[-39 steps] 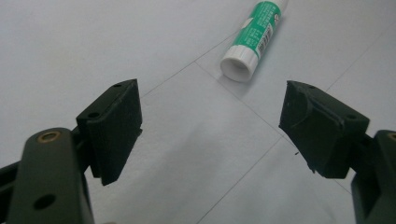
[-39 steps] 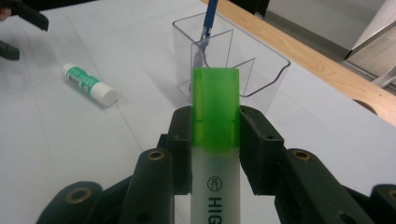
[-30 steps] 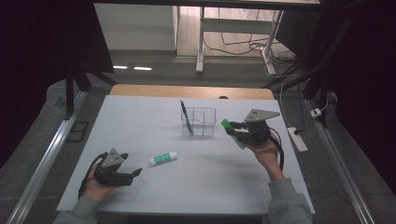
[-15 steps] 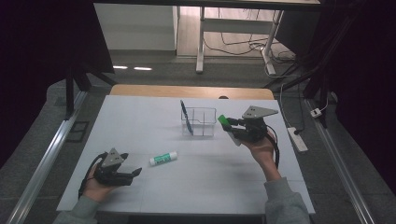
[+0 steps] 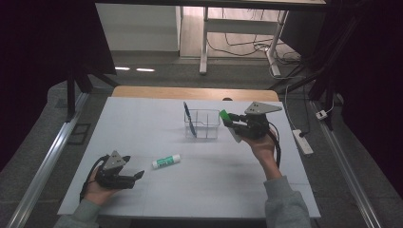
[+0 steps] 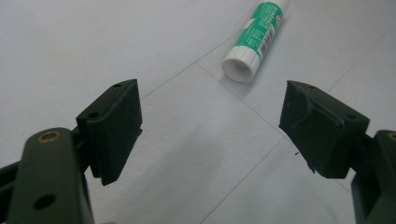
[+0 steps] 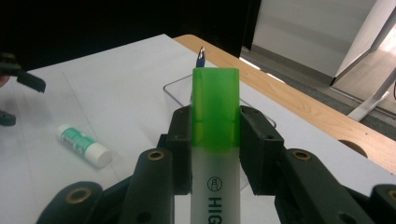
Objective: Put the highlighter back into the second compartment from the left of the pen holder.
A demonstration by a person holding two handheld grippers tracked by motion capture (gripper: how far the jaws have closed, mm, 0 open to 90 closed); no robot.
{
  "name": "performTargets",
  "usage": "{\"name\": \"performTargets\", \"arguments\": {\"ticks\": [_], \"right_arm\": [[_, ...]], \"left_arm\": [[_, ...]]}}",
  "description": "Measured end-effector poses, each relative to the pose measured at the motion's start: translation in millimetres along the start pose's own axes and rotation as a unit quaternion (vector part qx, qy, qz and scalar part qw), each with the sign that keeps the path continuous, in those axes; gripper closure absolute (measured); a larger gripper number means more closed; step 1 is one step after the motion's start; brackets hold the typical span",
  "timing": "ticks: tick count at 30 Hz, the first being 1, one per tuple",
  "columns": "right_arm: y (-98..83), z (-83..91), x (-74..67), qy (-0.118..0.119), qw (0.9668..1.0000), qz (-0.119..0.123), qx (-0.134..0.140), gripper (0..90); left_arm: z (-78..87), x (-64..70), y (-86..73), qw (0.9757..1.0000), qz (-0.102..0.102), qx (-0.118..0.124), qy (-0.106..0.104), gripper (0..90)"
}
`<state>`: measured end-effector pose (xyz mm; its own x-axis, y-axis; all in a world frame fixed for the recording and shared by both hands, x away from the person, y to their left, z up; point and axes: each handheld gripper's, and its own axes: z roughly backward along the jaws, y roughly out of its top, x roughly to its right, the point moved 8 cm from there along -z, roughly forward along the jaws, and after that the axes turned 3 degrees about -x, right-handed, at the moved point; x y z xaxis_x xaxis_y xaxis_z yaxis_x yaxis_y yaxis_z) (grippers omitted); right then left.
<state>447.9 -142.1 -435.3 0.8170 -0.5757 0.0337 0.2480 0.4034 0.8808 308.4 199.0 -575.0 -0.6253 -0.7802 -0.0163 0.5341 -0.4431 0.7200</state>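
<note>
My right gripper (image 5: 231,121) is shut on a highlighter (image 5: 225,115) with a green cap and a white body, held above the table just right of a clear plastic box (image 5: 203,125). In the right gripper view the highlighter (image 7: 215,116) stands between the pads, its cap pointing toward the box (image 7: 173,87). A blue pen (image 5: 189,118) leans inside the box. A green-and-white glue stick (image 5: 166,161) lies on the white table (image 5: 142,123). My left gripper (image 5: 137,176) rests near the front left, open, with the glue stick (image 6: 256,35) a little beyond its jaws.
The table's wooden far edge (image 5: 190,92) runs behind the box. A power strip (image 5: 302,141) lies off the table's right side. Metal rails (image 5: 47,156) flank the table.
My right gripper has carried the highlighter slightly up and farther away, closer to the clear box. The left gripper and the glue stick have stayed put.
</note>
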Motion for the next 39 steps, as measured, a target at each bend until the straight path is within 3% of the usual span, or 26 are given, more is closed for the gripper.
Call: {"name": "performTargets", "arguments": {"ticks": [9,20,39], "right_arm": [[20.4,-7.0,-0.8,0.007,0.9996,-0.009,0.027,66.7],[31.2,-16.7,0.4,0.008,0.9989,-0.020,0.041,66.7],[41.1,-41.9,2.1,0.015,0.9987,-0.029,0.040,66.7]], "left_arm": [[-0.6,0.5,0.2,1.0000,-0.002,0.000,-0.002,20.6],[-0.5,0.5,0.2,1.0000,-0.002,0.001,-0.003,20.6],[-1.0,-0.8,-0.1,1.0000,-0.001,0.000,-0.004,20.6]]}}
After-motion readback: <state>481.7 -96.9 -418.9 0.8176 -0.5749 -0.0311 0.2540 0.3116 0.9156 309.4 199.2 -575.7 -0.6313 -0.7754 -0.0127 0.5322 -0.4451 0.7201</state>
